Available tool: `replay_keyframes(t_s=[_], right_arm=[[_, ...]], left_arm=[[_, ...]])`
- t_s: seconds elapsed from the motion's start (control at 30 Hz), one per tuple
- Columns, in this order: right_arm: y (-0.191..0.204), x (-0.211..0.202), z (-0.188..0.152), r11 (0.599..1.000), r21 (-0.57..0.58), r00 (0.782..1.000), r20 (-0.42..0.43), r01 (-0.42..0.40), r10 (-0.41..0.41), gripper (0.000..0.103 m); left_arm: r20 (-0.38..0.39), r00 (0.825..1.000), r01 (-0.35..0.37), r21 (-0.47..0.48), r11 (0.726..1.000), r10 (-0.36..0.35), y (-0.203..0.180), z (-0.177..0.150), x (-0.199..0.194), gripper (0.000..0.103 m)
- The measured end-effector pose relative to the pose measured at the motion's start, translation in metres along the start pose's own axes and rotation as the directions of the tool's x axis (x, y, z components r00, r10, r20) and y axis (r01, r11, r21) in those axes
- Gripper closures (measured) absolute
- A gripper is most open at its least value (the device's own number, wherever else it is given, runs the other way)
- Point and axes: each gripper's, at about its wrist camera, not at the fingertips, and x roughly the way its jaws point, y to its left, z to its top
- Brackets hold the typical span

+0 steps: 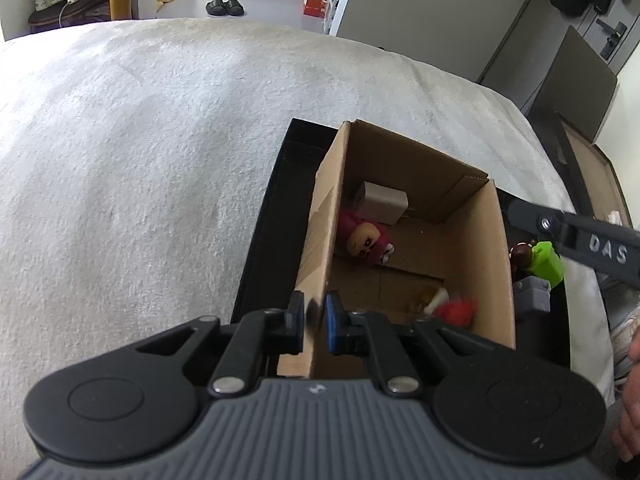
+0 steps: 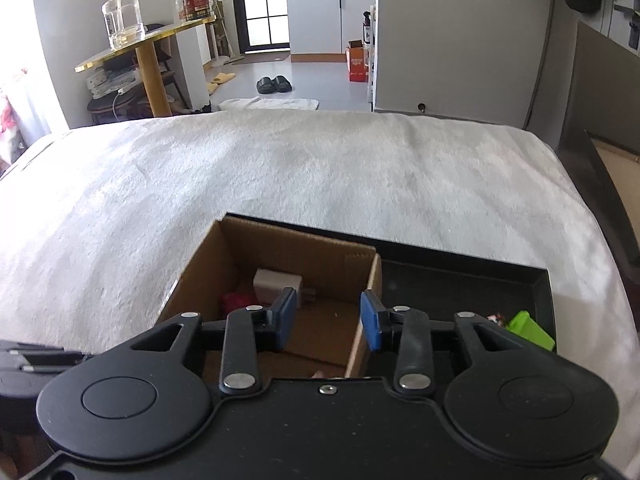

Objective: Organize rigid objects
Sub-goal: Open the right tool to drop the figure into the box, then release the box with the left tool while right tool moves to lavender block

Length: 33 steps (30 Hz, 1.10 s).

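A cardboard box (image 1: 404,248) stands open-topped inside a shallow black tray (image 1: 260,240) on a surface covered by a white fuzzy cloth (image 1: 140,160). The box's long axis runs away from the person holding the tools, toward the far edge of the cloth, and it sits against the tray's left side. The left gripper (image 1: 314,322) is pinched narrow on the box's near left wall, one pad on the outside and one on the inside, with the cardboard edge upright between them. The right gripper (image 2: 329,318) hovers above the box's right wall with its blue pads partly spread and nothing between them. At the far end of the box floor lies a beige block (image 1: 382,202), and next to it a small doll in a dark red hood (image 1: 366,240) lies tilted on its side, face up. The left wrist view alone shows that face, a blurred red fuzzy toy (image 1: 456,308) at the near right of the box, and a grey piece (image 1: 532,292) and a brown-headed figure (image 1: 520,254) in the tray outside the right wall. A green block (image 2: 530,330) in the tray appears in both views. The right wrist view alone shows the tray's bare right half, and in the room beyond, a glass jar (image 2: 122,16) on a gold-edged table (image 2: 140,46) and black slippers (image 2: 274,84).
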Motion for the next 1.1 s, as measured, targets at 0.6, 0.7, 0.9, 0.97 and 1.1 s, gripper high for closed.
replay_keyframes(t_s=[0.6, 0.7, 0.9, 0.97, 1.1], right_arm=[[-0.046, -0.025, -0.028, 0.995, 0.097, 1.000, -0.018, 0.019, -0.017, 0.052], [-0.052, -0.029, -0.032, 0.994, 0.111, 1.000, -0.013, 0.021, -0.020, 0.043], [-0.070, -0.037, -0.041, 0.990, 0.137, 1.000, 0.007, 0.027, -0.028, 0.029], [-0.075, -0.039, -0.045, 0.990, 0.140, 0.999, 0.009, 0.030, -0.032, 0.029], [-0.088, -0.041, -0.053, 0.987, 0.161, 1.000, 0.016, 0.022, -0.025, 0.029]], left_arm=[[0.027, 0.997, -0.067, 0.040, 0.997, 0.066, -0.011, -0.005, -0.013, 0.091], [0.023, 0.997, -0.075, 0.035, 0.997, 0.074, -0.012, -0.003, -0.014, 0.090], [0.044, 0.993, -0.107, 0.032, 0.994, 0.106, -0.017, -0.003, -0.023, 0.077], [0.058, 0.991, -0.119, 0.036, 0.992, 0.117, -0.021, -0.002, -0.026, 0.068], [0.077, 0.987, -0.143, 0.040, 0.989, 0.140, -0.027, -0.001, -0.033, 0.053]])
